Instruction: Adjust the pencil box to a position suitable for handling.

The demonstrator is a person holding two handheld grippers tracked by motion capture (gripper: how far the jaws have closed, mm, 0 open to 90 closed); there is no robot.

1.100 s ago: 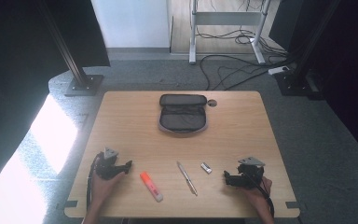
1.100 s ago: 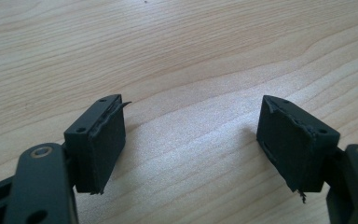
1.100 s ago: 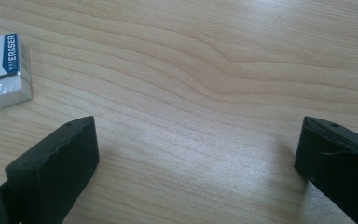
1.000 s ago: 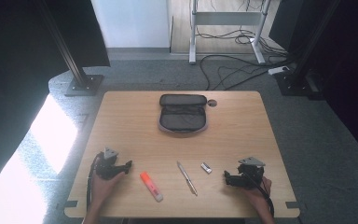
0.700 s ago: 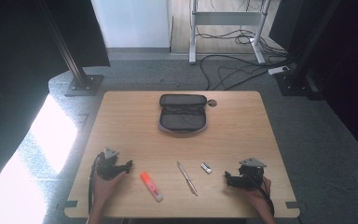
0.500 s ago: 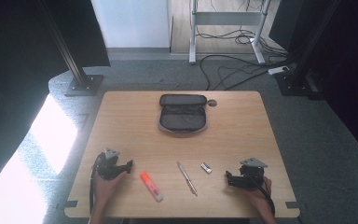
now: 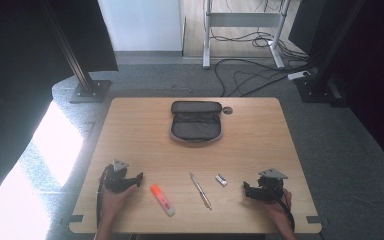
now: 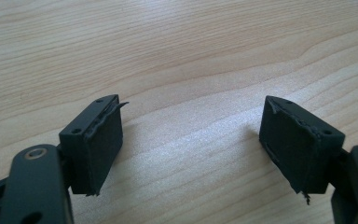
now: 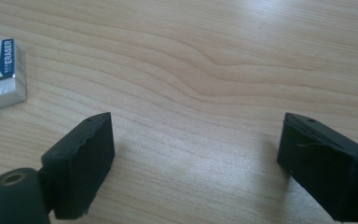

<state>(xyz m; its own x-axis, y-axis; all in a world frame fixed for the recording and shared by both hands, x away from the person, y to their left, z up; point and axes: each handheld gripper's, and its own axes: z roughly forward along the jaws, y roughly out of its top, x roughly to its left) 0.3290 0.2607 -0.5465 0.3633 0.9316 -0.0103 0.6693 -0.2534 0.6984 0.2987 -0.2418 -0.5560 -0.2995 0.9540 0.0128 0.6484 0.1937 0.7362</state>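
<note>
While my left gripper point(image 7: 139, 177) and right gripper point(image 7: 245, 188) are resting spread and empty on the worktop point(image 7: 260, 135), the highlighter point(image 7: 162, 199), pen point(image 7: 200, 190) and eraser point(image 9: 2, 73) are lying outside the open pouch point(image 7: 196, 122); nothing seems started.

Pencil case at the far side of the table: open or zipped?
Open. The pencil case lies unzipped, its lid folded back flat and its dark inside facing up. Whether anything lies inside, cannot tell.

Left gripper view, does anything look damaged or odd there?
Yes. The black rubber pads on the left gripper's fingers look frayed: torn edges curl off the tips and a shred hangs below the right-hand pad. Between them lies bare light wooden table.
</note>
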